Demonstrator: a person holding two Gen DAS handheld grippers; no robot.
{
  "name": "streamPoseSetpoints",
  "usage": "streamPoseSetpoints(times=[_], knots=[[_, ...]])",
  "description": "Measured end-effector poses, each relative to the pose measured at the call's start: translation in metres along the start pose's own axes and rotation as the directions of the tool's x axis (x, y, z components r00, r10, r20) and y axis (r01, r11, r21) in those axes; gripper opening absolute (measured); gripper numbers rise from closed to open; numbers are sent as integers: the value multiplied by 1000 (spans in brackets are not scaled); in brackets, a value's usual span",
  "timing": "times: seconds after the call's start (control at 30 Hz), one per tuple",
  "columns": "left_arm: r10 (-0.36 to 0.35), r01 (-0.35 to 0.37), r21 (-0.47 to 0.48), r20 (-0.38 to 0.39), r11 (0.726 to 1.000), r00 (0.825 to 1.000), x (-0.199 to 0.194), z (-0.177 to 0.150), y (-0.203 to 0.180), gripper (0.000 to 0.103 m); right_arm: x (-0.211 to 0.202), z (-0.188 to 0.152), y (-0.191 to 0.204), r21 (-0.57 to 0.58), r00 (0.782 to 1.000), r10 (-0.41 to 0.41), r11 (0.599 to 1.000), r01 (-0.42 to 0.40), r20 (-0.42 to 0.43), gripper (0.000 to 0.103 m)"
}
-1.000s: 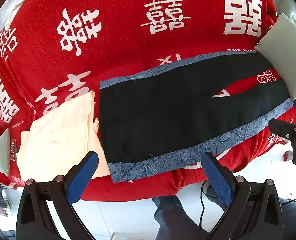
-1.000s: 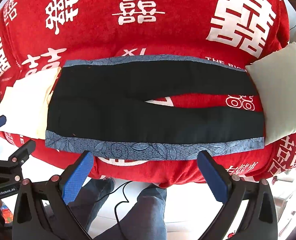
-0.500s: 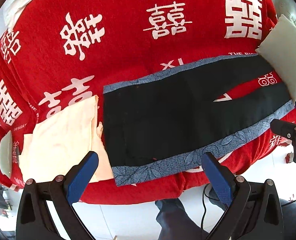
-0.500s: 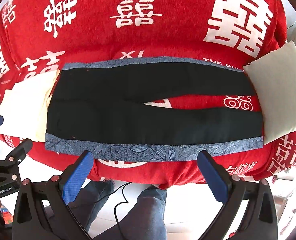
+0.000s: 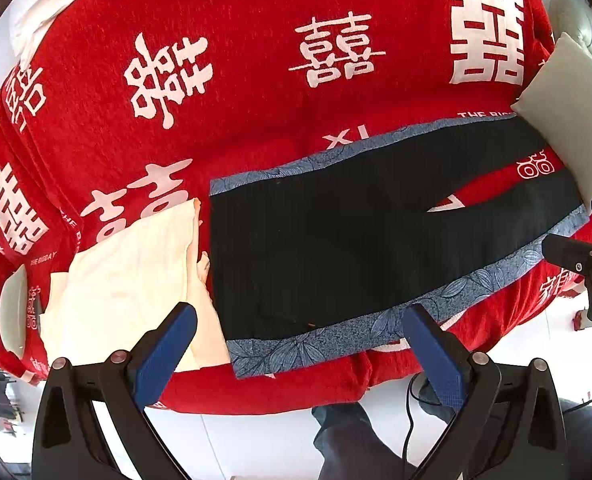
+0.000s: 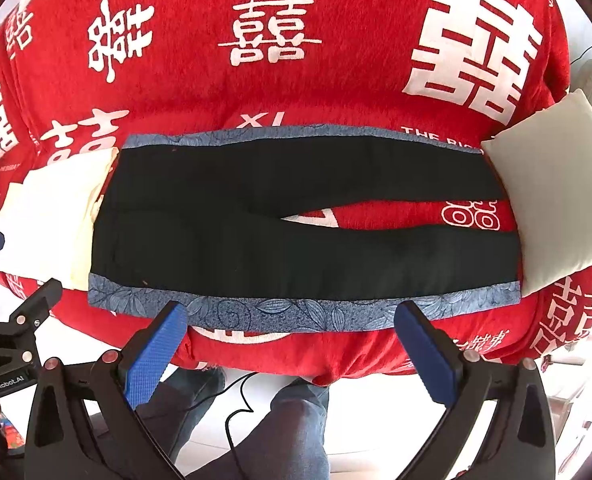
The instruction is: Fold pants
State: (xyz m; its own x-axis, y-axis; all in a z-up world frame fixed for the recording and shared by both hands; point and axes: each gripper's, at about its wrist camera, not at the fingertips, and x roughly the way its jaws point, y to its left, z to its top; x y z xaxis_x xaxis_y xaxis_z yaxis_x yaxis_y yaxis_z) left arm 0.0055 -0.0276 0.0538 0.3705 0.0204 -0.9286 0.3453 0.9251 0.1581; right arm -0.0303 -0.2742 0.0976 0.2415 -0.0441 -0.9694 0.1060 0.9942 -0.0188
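Observation:
Black pants (image 5: 356, 248) with blue leaf-patterned side strips lie flat on the red bedspread (image 5: 235, 80), waist to the left, legs spread in a narrow V to the right; they also show in the right wrist view (image 6: 296, 220). My left gripper (image 5: 296, 344) is open and empty, over the near blue strip by the waist end. My right gripper (image 6: 291, 340) is open and empty, over the near blue strip at mid-length. Neither touches the cloth.
A folded cream garment (image 5: 135, 276) lies left of the waistband. A pale cushion (image 6: 552, 196) lies at the leg ends. The bed's near edge drops to a white floor, where the person's legs (image 6: 287, 420) and a cable show.
Both grippers have moved forward and a little down toward the pants' near edge. The pants have not moved. Both stay open.

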Motion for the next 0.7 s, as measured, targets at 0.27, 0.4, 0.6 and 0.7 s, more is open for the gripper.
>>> streamPoseSetpoints(times=[0.27,0.4,0.6,0.7], knots=[[2,-2,-6,3,1000,1000,-1,0,0,103,-1,1,1,-6,1000,-3,1000,3,6,103],[3,-2,-5,4,1000,1000,0,0,1,103,-1,2,0,-5,1000,-1,1000,1,6,103],[6,-6,-17,4,1000,1000,0,3,1,103,0,2,1,-13,1000,2,1000,-2,10,103],[15,-15,-28,2,999,1000,-1,3,-1,103,0,3,-1,-21,1000,9,1000,-8,12,103]])
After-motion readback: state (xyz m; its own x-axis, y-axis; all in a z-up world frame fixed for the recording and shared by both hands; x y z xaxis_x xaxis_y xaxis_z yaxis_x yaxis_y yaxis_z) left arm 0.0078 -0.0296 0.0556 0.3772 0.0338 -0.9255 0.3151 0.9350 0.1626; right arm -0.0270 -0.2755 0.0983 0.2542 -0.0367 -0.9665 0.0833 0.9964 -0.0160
